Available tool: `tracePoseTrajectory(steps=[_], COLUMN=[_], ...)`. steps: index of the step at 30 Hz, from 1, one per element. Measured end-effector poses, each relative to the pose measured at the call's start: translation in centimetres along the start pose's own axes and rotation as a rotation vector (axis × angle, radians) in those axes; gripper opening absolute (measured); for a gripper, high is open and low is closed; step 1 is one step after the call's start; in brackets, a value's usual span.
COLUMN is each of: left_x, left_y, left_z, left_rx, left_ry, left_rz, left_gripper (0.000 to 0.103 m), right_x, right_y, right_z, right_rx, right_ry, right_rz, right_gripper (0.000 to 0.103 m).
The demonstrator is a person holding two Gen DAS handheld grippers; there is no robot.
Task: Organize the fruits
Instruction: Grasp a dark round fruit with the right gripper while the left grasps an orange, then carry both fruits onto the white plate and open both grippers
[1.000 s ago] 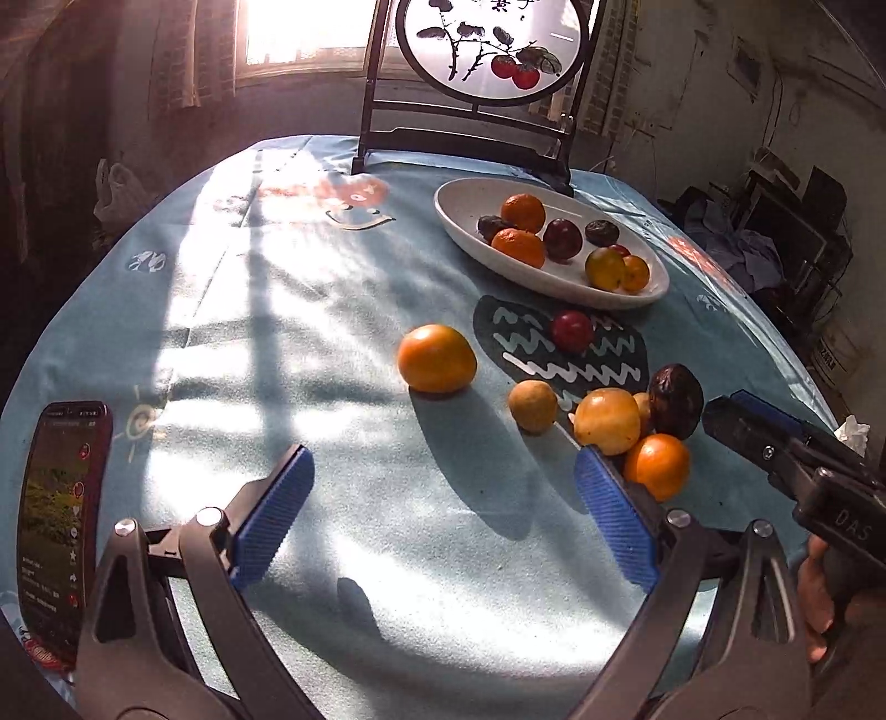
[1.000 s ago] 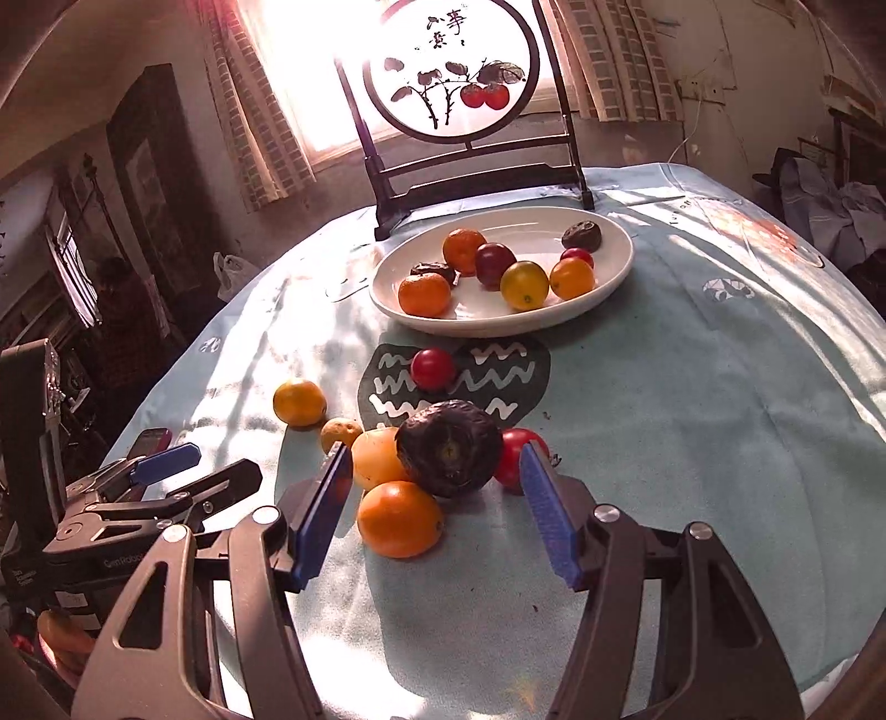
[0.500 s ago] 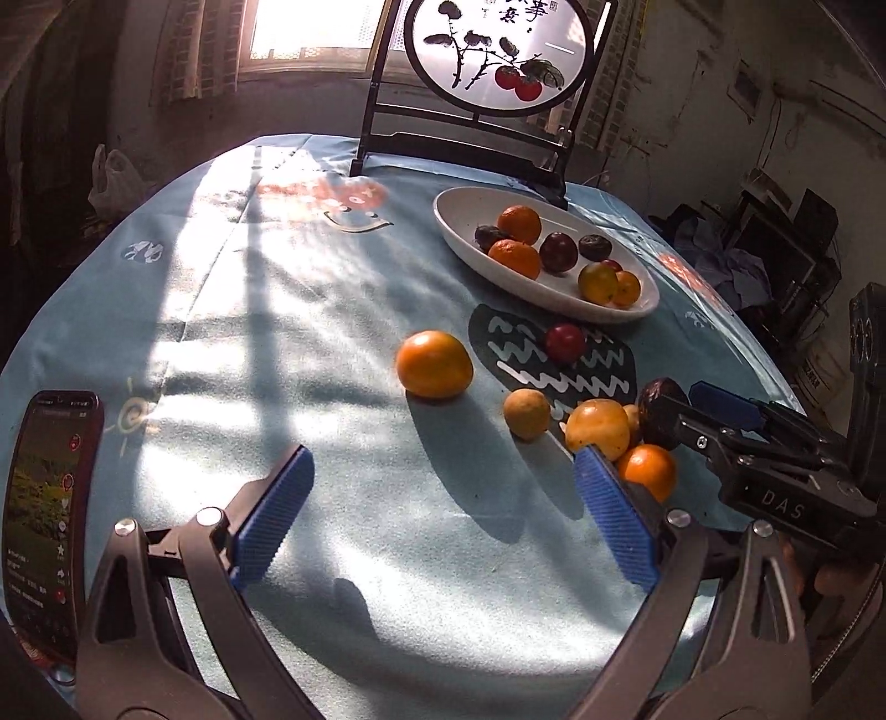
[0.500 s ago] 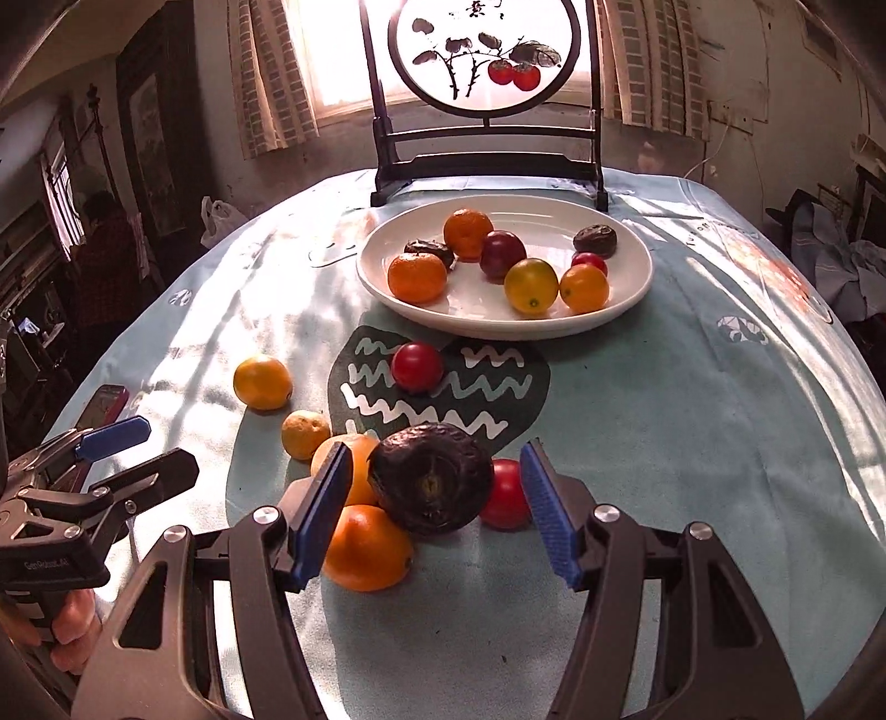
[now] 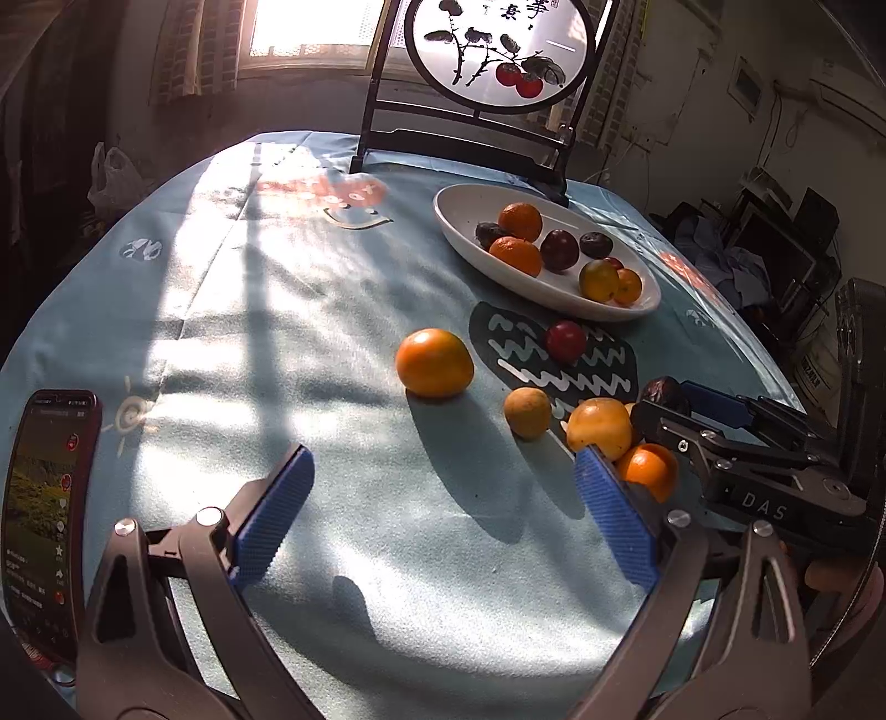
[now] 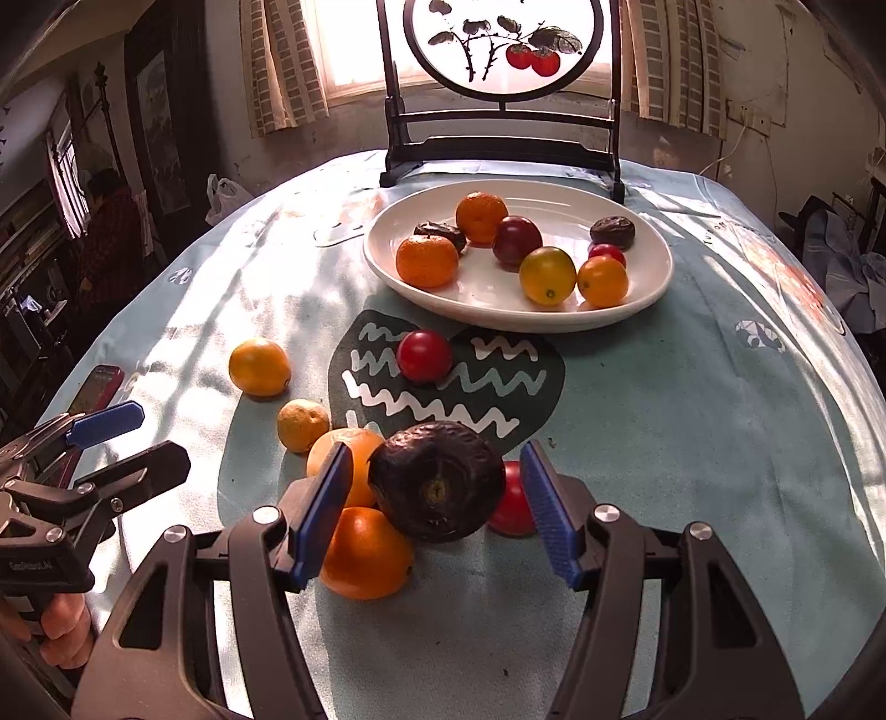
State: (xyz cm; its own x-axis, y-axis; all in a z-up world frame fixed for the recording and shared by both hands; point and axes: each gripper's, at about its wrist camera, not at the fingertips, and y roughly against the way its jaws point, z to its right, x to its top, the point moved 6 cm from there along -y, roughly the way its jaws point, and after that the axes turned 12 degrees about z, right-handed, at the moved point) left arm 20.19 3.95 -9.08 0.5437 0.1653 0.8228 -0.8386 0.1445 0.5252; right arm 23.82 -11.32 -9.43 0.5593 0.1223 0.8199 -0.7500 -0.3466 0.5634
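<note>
A white oval plate (image 6: 637,260) at the back holds several fruits; it also shows in the left wrist view (image 5: 459,221). Loose fruits lie on the blue tablecloth: a dark wrinkled fruit (image 6: 437,487), two oranges (image 6: 362,554) beside it, a red tomato (image 6: 512,504), a small yellow fruit (image 6: 302,423), another red tomato (image 6: 423,354) and an orange (image 6: 259,366). My right gripper (image 6: 437,515) is open with its pads on either side of the dark fruit, apart from it. My left gripper (image 5: 443,515) is open and empty over bare cloth, near the orange (image 5: 434,363).
A phone (image 5: 44,509) lies at the table's left edge. A dark wooden stand with a round painted screen (image 6: 501,44) stands behind the plate. The right gripper's body (image 5: 769,471) shows at the right of the left wrist view.
My right gripper has moved forward so the dark fruit now sits between its open pads. The left gripper has hardly moved.
</note>
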Motion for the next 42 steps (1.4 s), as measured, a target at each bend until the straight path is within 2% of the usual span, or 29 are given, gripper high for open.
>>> tracePoseTrajectory(steps=[2,7,8,17,24,29,32,36,40,42], left_x=[0.0,-0.1,-0.2,-0.1,0.1,2.4,3.5,3.6,2.8,2.6], left_y=[0.0,-0.2,-0.2,-0.5,-0.8,-2.6,-4.4,-7.1,-8.0,-8.1], left_z=[0.0,-0.1,-0.1,-0.2,-0.5,-1.2,-1.1,-1.3,-1.5,-1.0], left_rx=[0.001,0.005,0.006,0.016,0.010,0.023,0.019,0.038,0.015,0.014], left_ry=[-0.001,0.002,0.002,0.004,0.020,0.046,0.038,0.024,0.053,0.028], left_rz=[0.000,-0.004,-0.005,-0.012,-0.017,-0.028,-0.055,-0.107,-0.147,-0.149], left_gripper=[0.097,0.097,0.097,0.097,0.097,0.095,0.086,0.061,0.062,0.060], right_x=[0.0,0.1,0.1,0.3,1.2,2.0,2.1,2.1,2.0,1.9], right_y=[0.0,0.0,0.0,0.4,2.0,3.2,3.5,3.7,3.7,3.6], right_z=[0.1,0.1,0.0,0.4,1.8,2.2,2.4,2.7,2.7,2.7], right_rx=[0.000,0.020,0.027,0.059,0.109,0.100,0.096,0.091,0.094,0.099], right_ry=[0.001,-0.003,-0.004,-0.051,-0.159,-0.159,-0.153,-0.152,-0.149,-0.151], right_rz=[0.001,0.004,0.005,0.026,0.137,0.209,0.220,0.229,0.222,0.211], right_gripper=[0.057,0.052,0.048,0.047,0.047,0.047,0.047,0.047,0.047,0.047])
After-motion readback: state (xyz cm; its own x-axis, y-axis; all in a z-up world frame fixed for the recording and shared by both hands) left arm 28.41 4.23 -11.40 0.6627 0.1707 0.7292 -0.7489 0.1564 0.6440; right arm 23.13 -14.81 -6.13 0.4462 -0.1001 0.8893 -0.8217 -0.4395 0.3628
